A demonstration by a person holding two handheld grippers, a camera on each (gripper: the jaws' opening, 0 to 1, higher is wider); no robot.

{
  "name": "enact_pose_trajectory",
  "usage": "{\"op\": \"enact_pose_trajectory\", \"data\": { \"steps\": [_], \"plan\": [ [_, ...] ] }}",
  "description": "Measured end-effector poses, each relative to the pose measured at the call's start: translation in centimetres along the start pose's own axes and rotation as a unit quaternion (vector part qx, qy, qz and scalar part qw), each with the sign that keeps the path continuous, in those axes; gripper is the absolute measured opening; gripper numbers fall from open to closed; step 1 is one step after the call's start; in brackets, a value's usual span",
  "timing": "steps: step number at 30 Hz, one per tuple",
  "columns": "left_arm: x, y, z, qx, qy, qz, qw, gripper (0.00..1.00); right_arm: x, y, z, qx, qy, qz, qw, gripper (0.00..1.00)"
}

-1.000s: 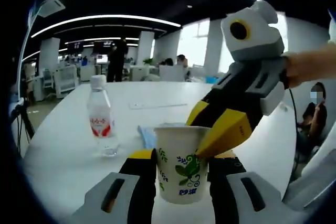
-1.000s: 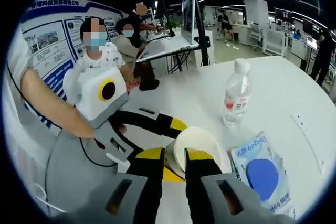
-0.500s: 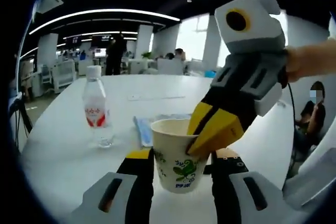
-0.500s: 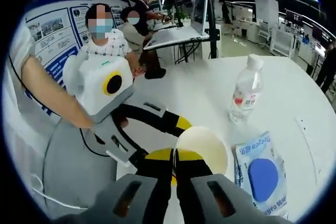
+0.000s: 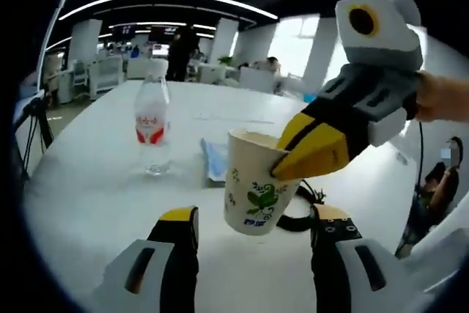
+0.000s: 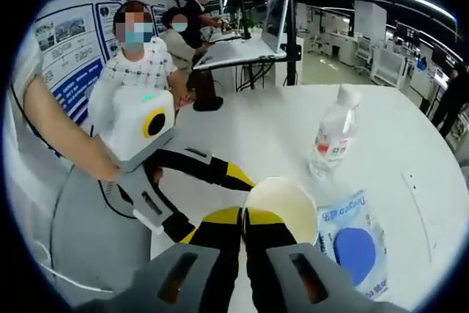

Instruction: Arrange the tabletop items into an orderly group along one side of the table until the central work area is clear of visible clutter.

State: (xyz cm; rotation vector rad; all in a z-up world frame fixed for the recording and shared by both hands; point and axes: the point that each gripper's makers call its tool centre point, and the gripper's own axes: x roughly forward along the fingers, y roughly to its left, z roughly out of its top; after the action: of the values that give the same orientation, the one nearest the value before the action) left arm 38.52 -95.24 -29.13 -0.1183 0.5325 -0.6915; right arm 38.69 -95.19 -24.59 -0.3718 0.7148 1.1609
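Right gripper [image 6: 243,218] pinching the paper cup [image 5: 256,185] by its rim, cup tilted just above the white counter [image 5: 88,203]. Left gripper [image 5: 253,229] spread wide below. Water bottle [image 5: 152,124] upright beyond, blue packet [image 6: 353,243] beside.

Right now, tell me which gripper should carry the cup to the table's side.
Right. The right gripper is shut on the rim of the paper cup, which hangs tilted clear of the table. The left gripper is open, its jaws apart below the cup.

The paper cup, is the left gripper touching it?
Apart. In the left gripper view, the left gripper stands open with gaps beside the paper cup; the right gripper pinches its rim.
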Motion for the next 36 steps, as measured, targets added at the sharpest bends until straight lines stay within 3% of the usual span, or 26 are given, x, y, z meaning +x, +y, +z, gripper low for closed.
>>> {"op": "enact_pose_trajectory", "data": {
  "steps": [16,26,36],
  "plan": [
    [-1.3,1.3,-0.8,-0.020,-0.002,0.007,0.9998,0.54,1.0,-3.4,1.4,-0.034,0.003,-0.039,0.9986,0.00],
    [-1.6,1.9,-0.9,-0.032,-0.009,0.009,0.9994,0.52,3.8,-4.0,1.3,-0.058,0.019,-0.049,0.9969,0.00],
    [-2.0,3.0,-1.7,-0.050,-0.010,0.015,0.9986,0.52,6.5,-4.8,0.6,-0.051,0.028,-0.055,0.9968,0.00]
  ]
}}
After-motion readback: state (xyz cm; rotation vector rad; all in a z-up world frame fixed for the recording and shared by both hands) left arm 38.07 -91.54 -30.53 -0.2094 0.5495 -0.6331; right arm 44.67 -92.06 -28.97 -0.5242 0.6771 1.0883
